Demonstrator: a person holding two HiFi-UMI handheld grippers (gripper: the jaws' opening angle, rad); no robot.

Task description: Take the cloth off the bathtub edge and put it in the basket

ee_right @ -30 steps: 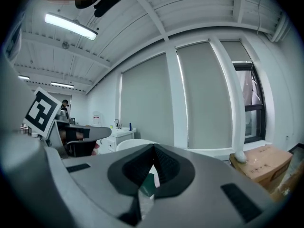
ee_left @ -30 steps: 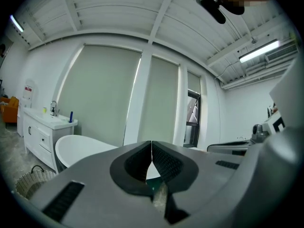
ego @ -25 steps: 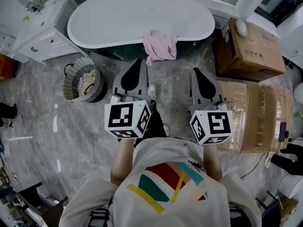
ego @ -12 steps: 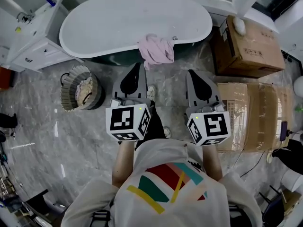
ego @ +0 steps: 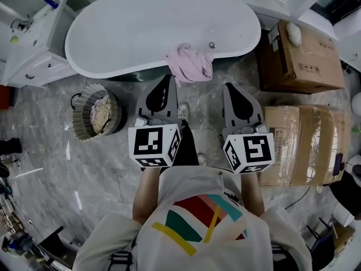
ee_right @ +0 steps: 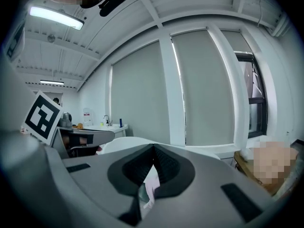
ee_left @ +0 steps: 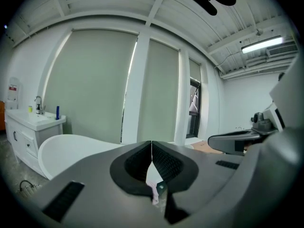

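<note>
Nothing of the task is done yet, as far as the pictures show. The crumpled pink cloth (ego: 190,62) hangs over the near edge of the white oval bathtub (ego: 152,27), part on the rim and part down the outer side. The round woven basket (ego: 80,126) stands on the grey marbled floor to the left, well apart from the cloth, with only some beige stuff inside it. The left tool (ego: 167,79) and the right tool (ego: 230,87) are held side by side, both pointing at the tub. The left tip is just short of the cloth's lower edge and the right tip is a little further off. Both tools are closed down to a hairline with nothing between the jaws. Opening, gripping, lifting, carrying left and dropping are all left to do.

The head view alone sets cloth, basket and both tools in 1 layout, along with the brown cardboard boxes (ego: 302,52) on the right. It cannot show how the jaws stand. The 2 gripper views do: in each the ribbed pads meet along a thin line, and a sliver of pink shows below them. They also show pale window blinds behind the tub, and a white vanity cabinet (ee_left: 28,127) with a tap.
</note>
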